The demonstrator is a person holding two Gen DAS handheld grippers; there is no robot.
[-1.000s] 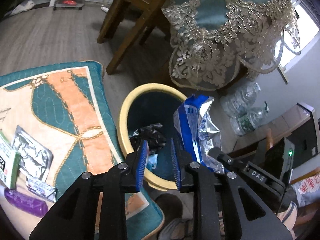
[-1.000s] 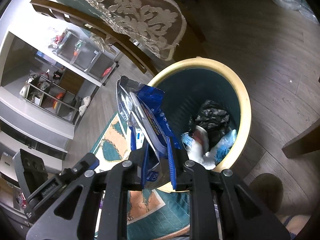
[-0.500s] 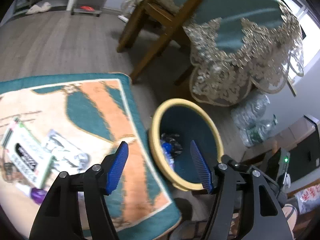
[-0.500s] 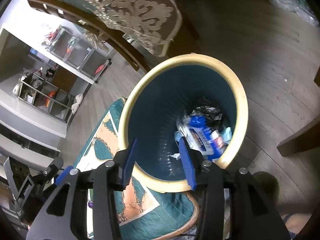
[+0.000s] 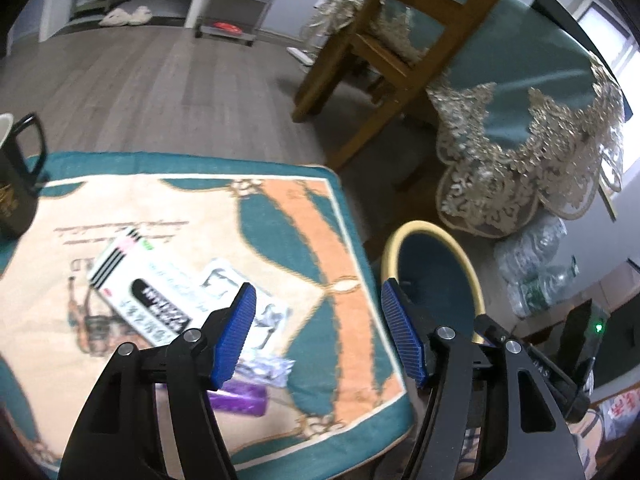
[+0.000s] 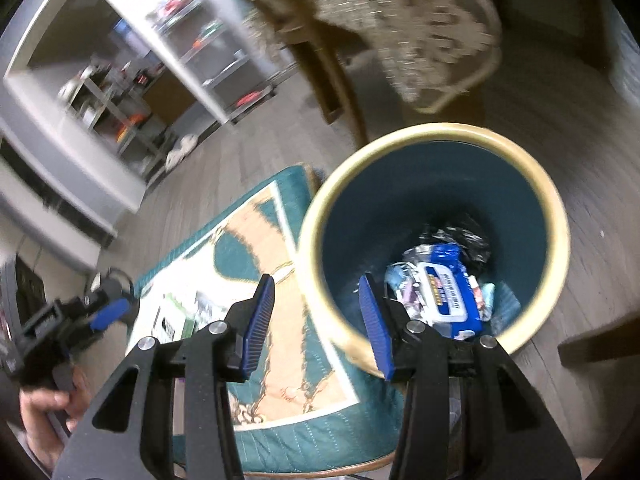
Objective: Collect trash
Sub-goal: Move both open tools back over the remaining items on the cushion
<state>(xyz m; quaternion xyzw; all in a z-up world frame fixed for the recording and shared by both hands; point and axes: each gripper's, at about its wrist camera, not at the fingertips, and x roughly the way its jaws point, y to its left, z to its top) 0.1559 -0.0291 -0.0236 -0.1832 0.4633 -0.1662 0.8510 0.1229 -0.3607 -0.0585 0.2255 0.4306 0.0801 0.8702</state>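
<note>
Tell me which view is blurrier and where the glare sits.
Right wrist view: heavy motion smear across the shelves and lace cloth, the bin rim ghosted. Left wrist view: milder blur on the white carton; blown-out window at the right edge.

Black mug [image 5: 16,184] on patterned cloth [image 5: 304,216]; wooden chair [image 5: 384,40] beside lace-edged tablecloth [image 5: 532,120]; metal shelves [image 6: 132,92] behind.
</note>
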